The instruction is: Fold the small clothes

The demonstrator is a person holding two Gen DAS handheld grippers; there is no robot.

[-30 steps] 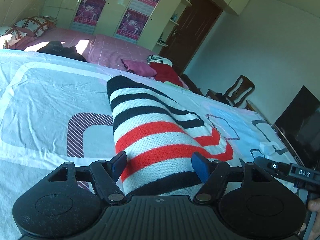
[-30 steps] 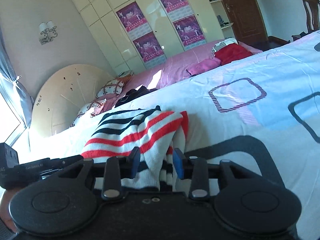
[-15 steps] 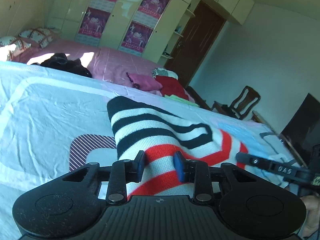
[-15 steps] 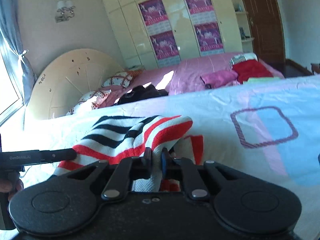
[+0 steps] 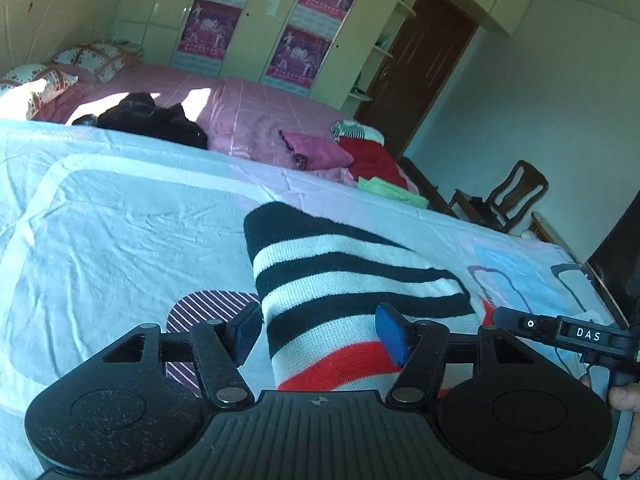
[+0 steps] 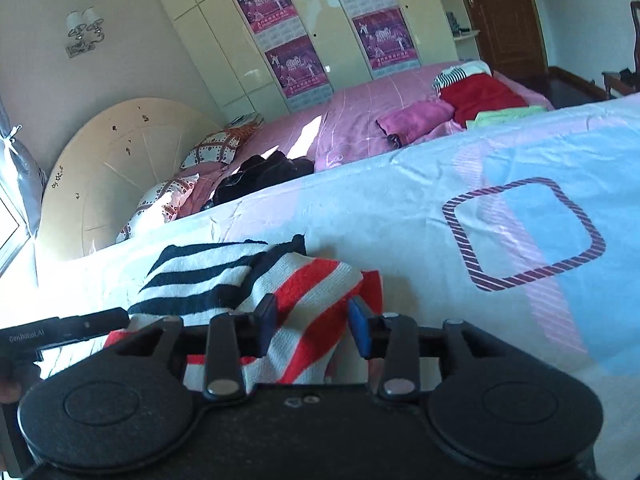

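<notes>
A knitted garment (image 5: 340, 276) with black, white and red stripes lies partly folded on the pale patterned bedsheet (image 5: 120, 240). My left gripper (image 5: 319, 332) sits low over its near edge. Its jaws are opening, the fabric lies between them, and the left pad stands clear of the knit. In the right wrist view the same garment (image 6: 224, 276) is bunched, with a red-striped fold between the jaws of my right gripper (image 6: 314, 324), which are also opening and not pressing. Each view shows the other gripper at its edge: the right gripper (image 5: 560, 330) and the left gripper (image 6: 64, 330).
Behind the sheet is a pink bed (image 5: 248, 112) with a black heap of clothes (image 5: 152, 120) and folded pink (image 5: 320, 152), red (image 5: 376, 160) and green (image 5: 392, 192) pieces. A wooden chair (image 5: 516, 196) and a dark screen (image 5: 616, 264) stand to the right. A person's hand (image 5: 624, 396) holds the right gripper.
Both grippers pinched the striped garment half a second ago, and their jaws have since spread apart again. Both hands have shifted across the bed and the garment now lies more bunched.
</notes>
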